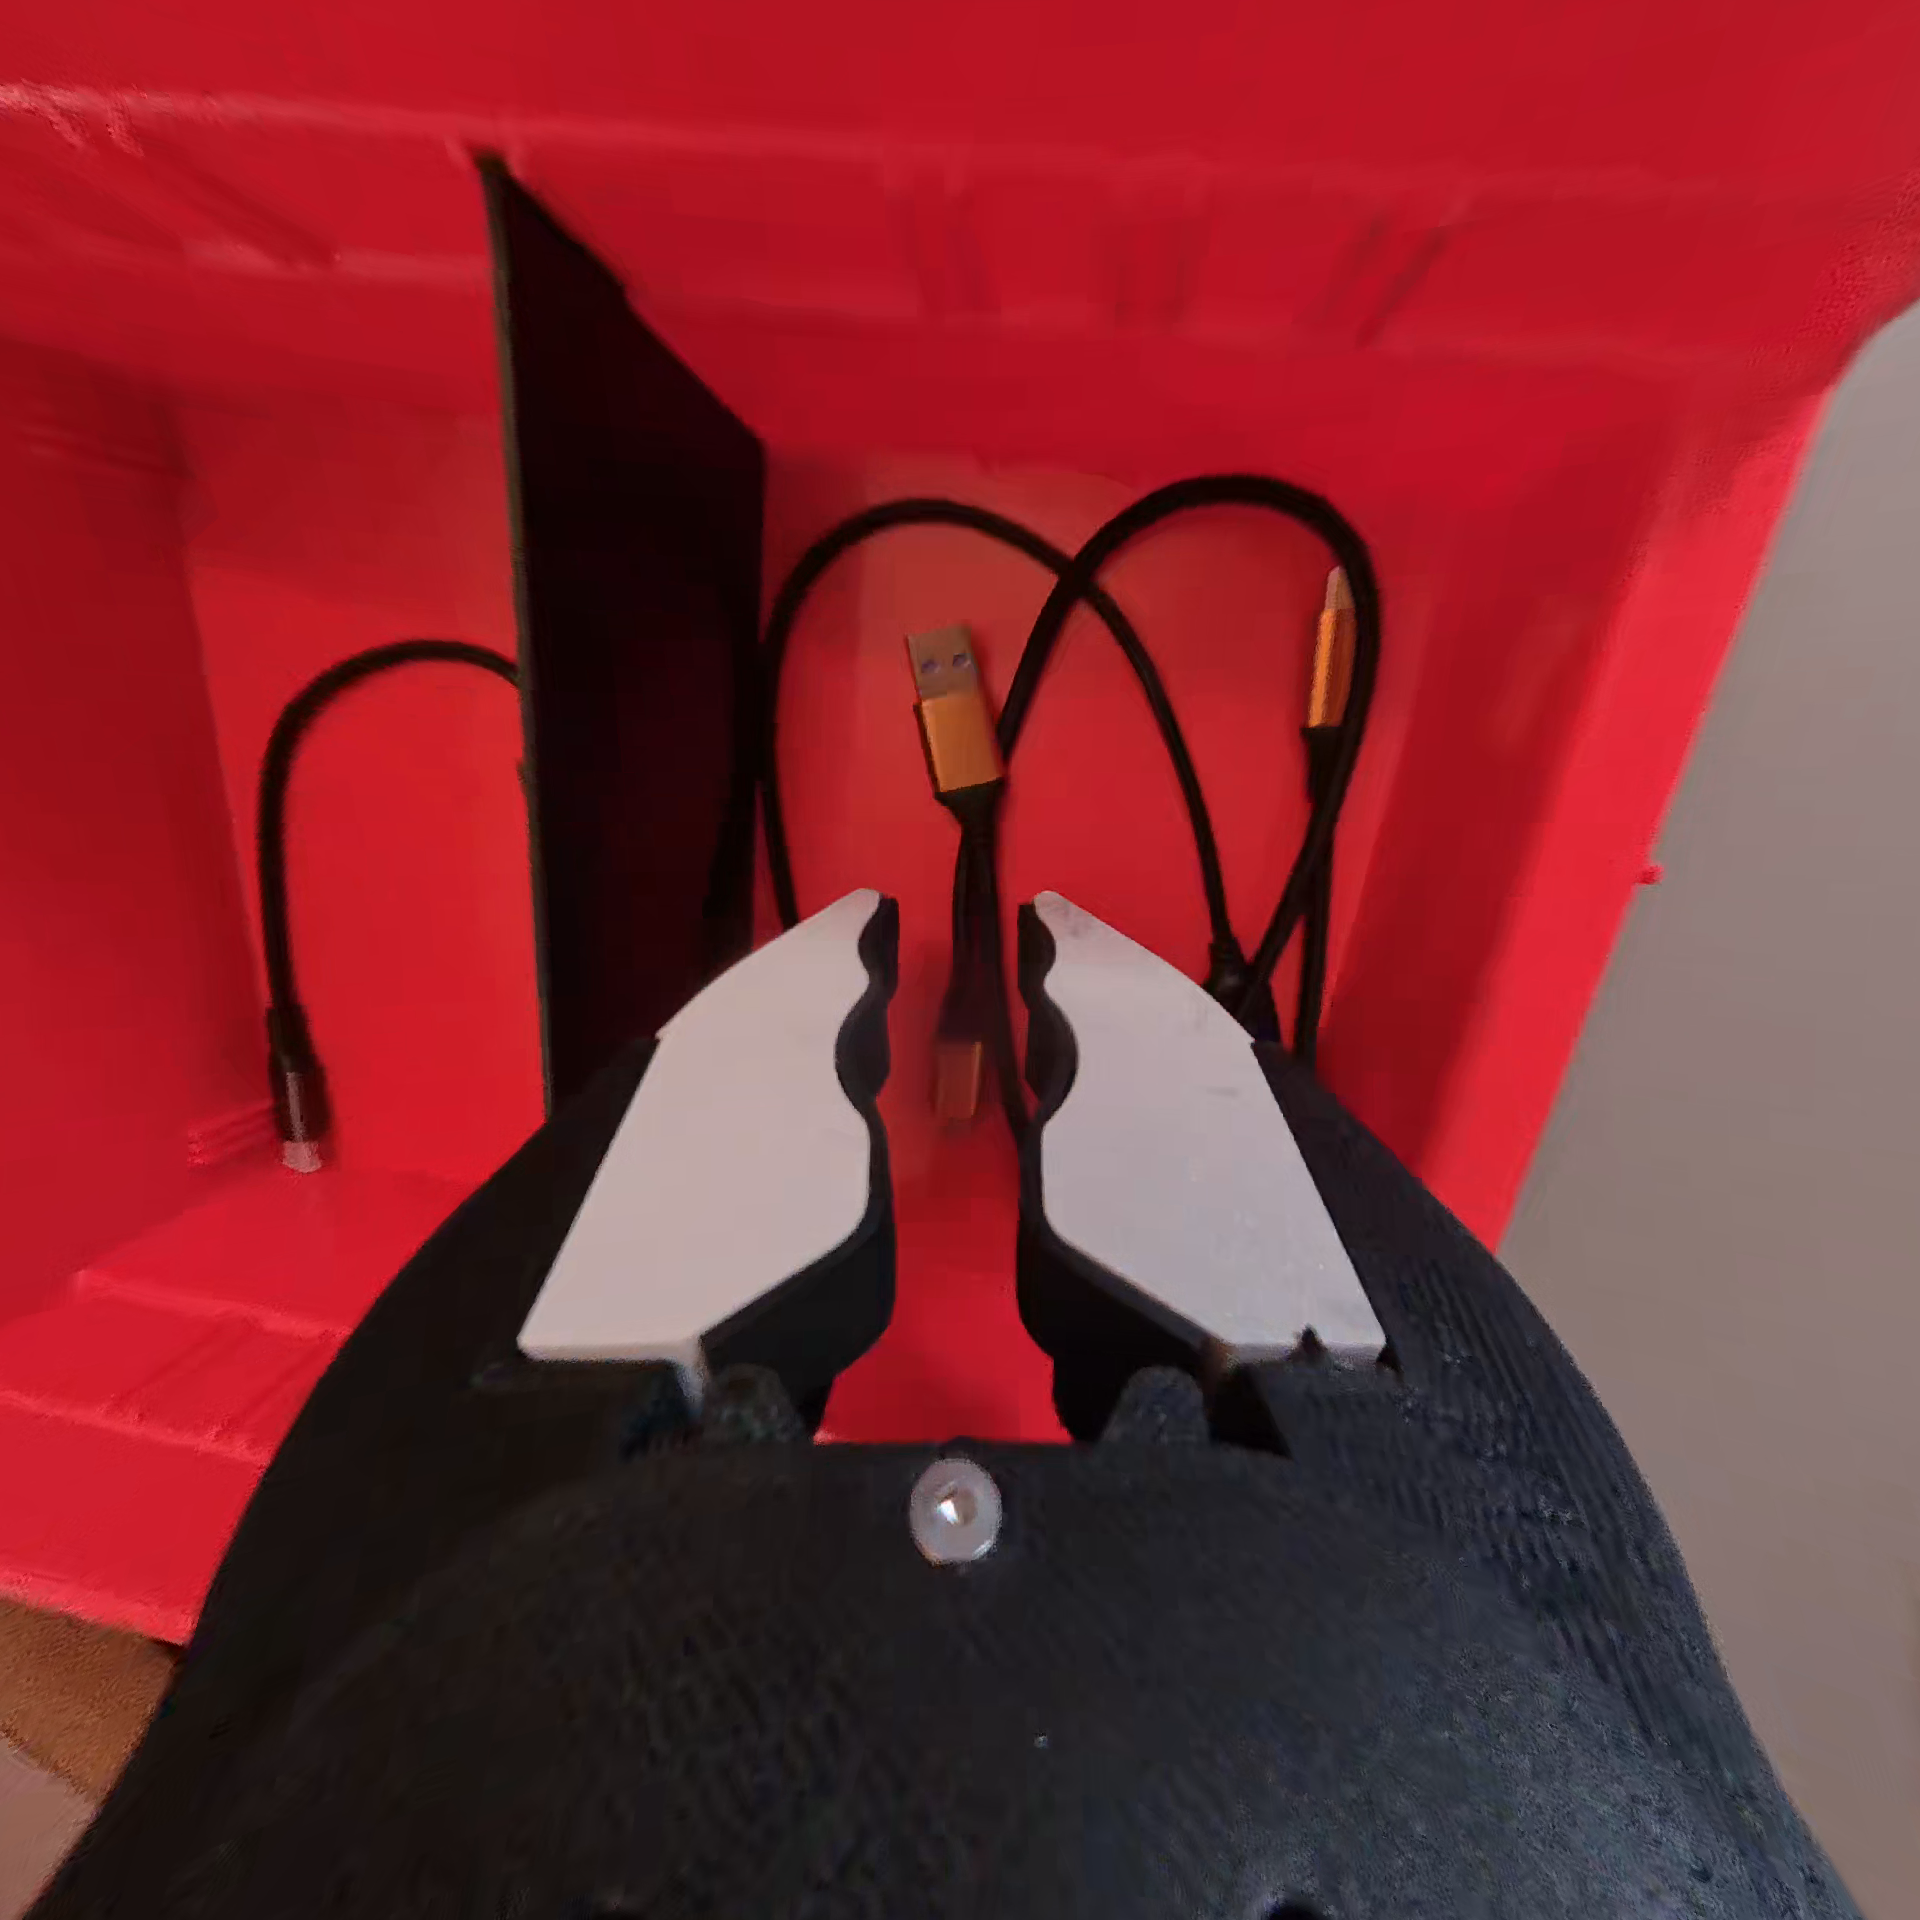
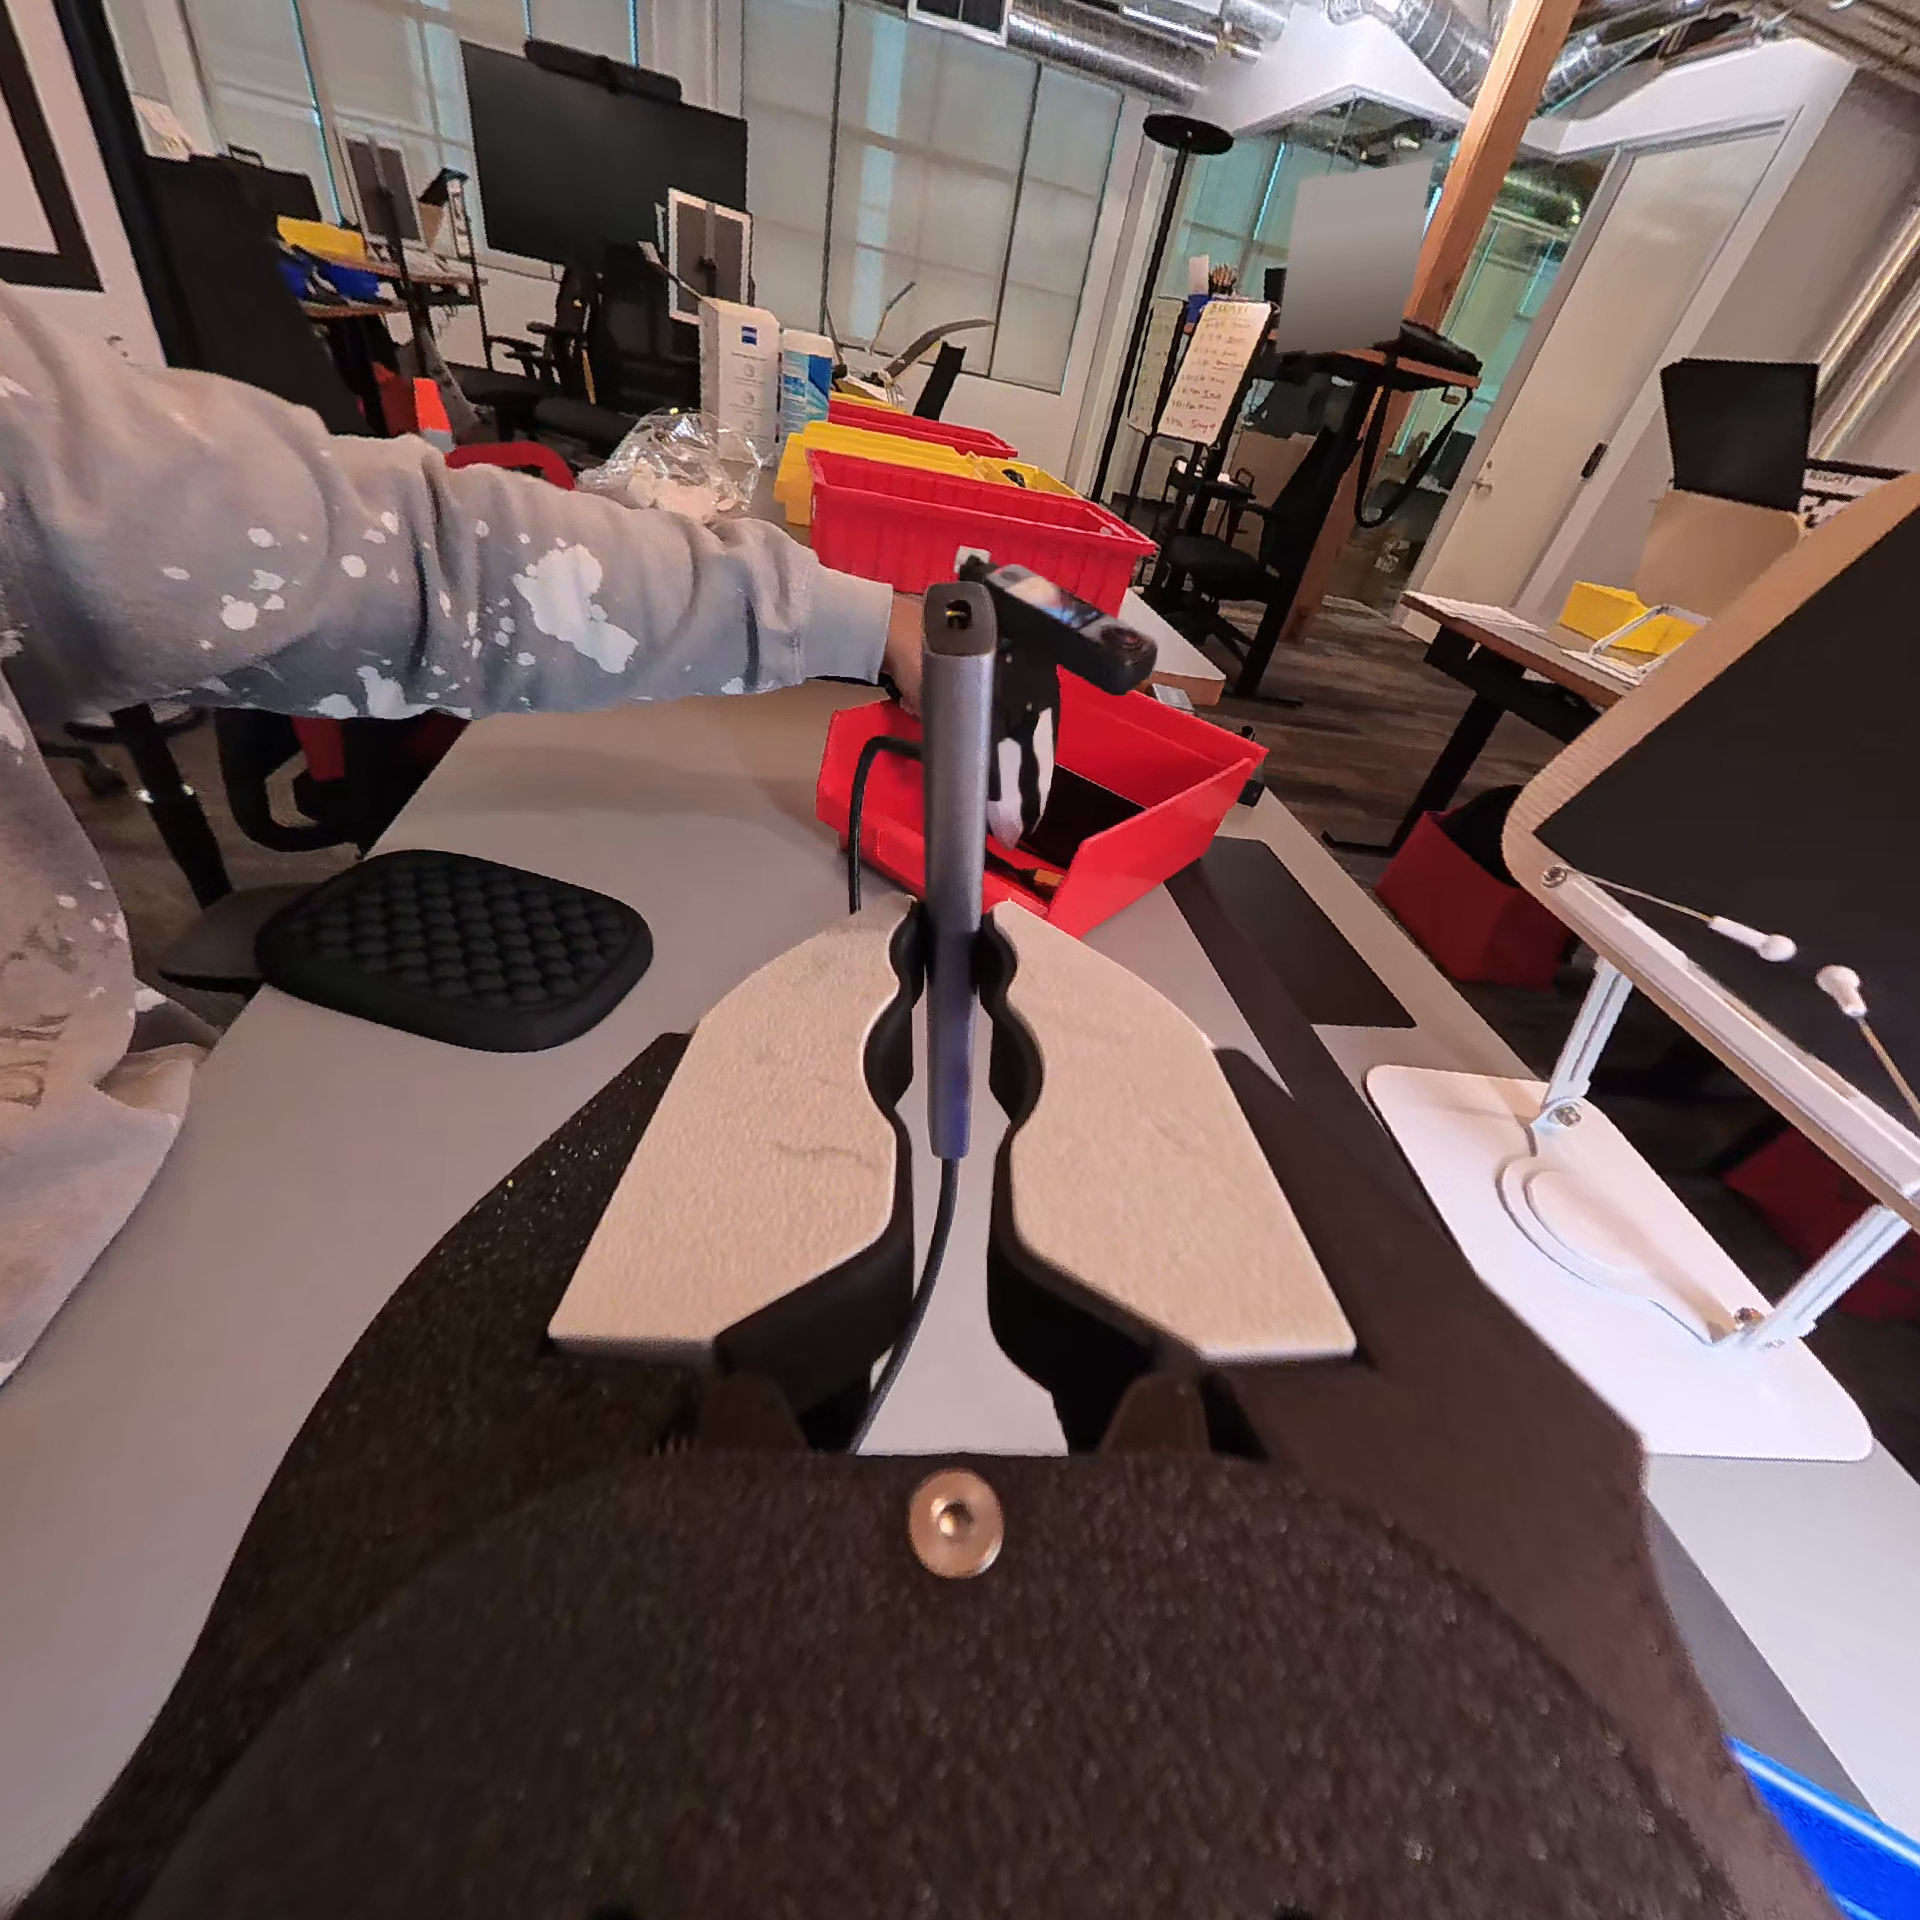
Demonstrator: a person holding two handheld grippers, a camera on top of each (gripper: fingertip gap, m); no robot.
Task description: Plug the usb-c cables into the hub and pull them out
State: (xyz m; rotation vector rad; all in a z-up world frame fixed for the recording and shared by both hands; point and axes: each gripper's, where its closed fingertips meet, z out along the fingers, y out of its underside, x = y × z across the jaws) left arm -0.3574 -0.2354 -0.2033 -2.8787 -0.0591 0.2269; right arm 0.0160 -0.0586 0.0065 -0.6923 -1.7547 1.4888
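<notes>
The right gripper (image 2: 954, 940) was clamped on the slim grey hub (image 2: 954, 831), held upright above the pale grey worktop (image 2: 312, 1195) in an open office. Beyond the hub, the left gripper (image 1: 958, 909) hung with its jaws apart and empty inside the red bin (image 2: 1143, 831), over black orange-tipped cables (image 1: 956, 727). Their far ends were tangled, hard to trace.

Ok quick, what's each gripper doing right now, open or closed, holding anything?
Left gripper: open, empty, over the cables in the red bin.
Right gripper: closed on the grey hub.
</notes>
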